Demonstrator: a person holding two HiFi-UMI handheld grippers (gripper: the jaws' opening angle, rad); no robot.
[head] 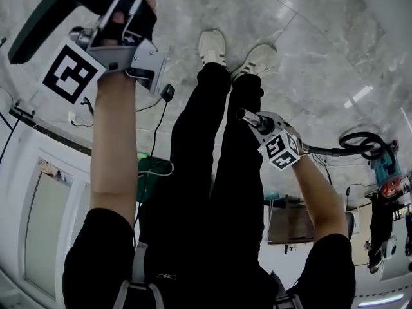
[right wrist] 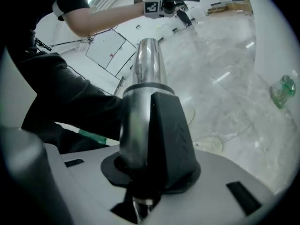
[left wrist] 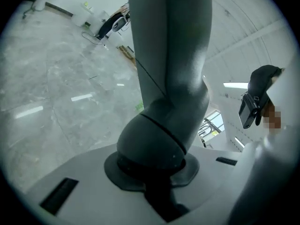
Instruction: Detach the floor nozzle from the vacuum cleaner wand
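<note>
At the head view's upper left, the left gripper (head: 119, 18) is clamped on the smooth grey neck of the floor nozzle (left wrist: 168, 69). It is clear of the wand (right wrist: 146, 74), which the right gripper (head: 257, 121) pinches at mid-frame. The nozzle looks light and stiff and is probably best held by that neck. The chromed wand is probably slick.

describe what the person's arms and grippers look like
Left gripper and right gripper have light grey bodies; each carries a white cube with black square markers. The arms are bare below black short sleeves.
</note>
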